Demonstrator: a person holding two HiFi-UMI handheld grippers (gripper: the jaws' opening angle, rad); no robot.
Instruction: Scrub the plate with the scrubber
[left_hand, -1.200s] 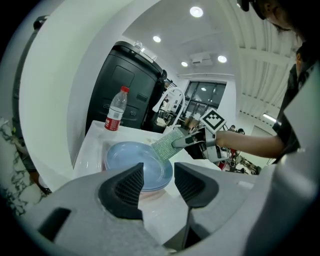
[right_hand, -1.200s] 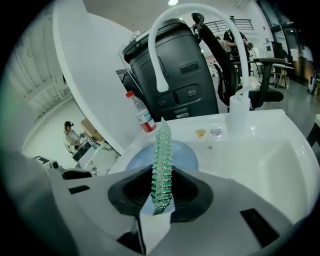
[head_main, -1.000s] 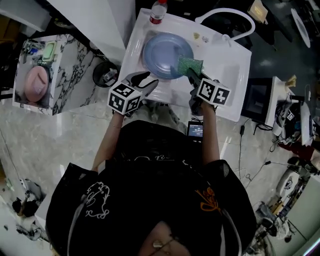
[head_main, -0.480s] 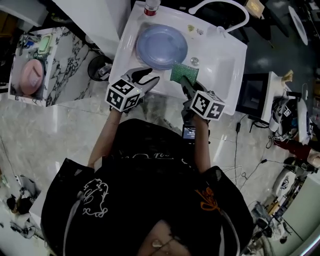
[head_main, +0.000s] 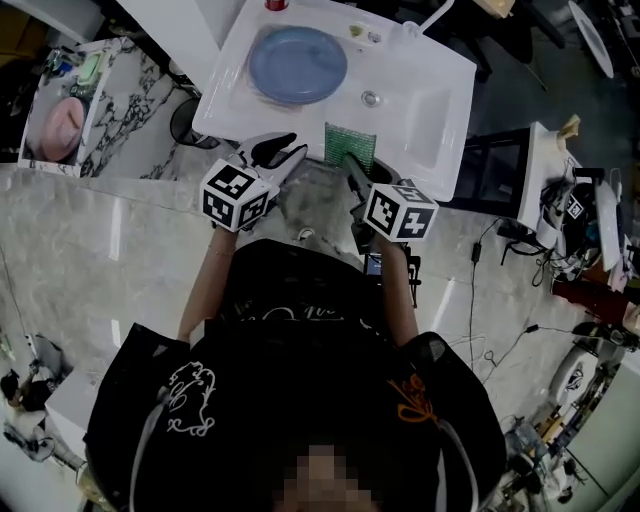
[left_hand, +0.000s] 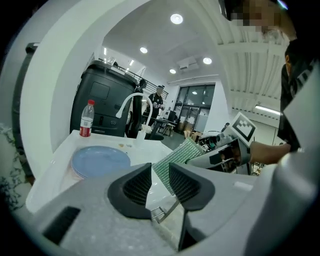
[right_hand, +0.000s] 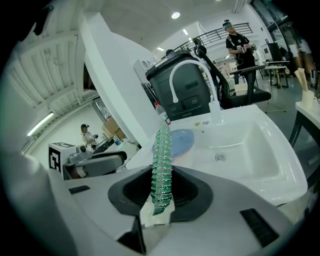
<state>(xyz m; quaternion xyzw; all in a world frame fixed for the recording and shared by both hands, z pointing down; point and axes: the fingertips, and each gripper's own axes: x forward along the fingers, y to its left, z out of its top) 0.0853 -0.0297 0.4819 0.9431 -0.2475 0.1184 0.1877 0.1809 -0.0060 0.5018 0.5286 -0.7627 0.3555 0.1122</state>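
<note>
I have the scrubber (head_main: 349, 147), but it is not on the plate (head_main: 297, 63). The plate lies flat on the far left part of the white sink (head_main: 430, 60), next to the bowl with the drain. The scrubber is at the near edge of the sink, well apart from the plate. So no scrubbing is going on right now.

The plate looks plain blue. I see no foam and no dirt on it, so I cannot tell how much of the job is done. I think the rubbing itself is what is left: the scrubber must go out to the plate and press on it.

My right gripper (head_main: 352, 165) is clamped tight on the scrubber. In the right gripper view the green pad (right_hand: 161, 165) stands up thin on its edge between the jaws, with a white bit at its bottom. The plate (right_hand: 181, 141) shows far behind it.

My left gripper (head_main: 275, 151) holds nothing. Its jaws are closing and there is a small gap between them. In the left gripper view the scrubber (left_hand: 177, 157) only shows behind that gap, in the other gripper. The plate (left_hand: 100, 160) is far and to the left there, near a bottle (left_hand: 86, 119).

Both grippers are held close to my body, side by side, at the near edge of the sink. Both point away from me, toward the sink. My arms are bent in, not reaching out.
</note>
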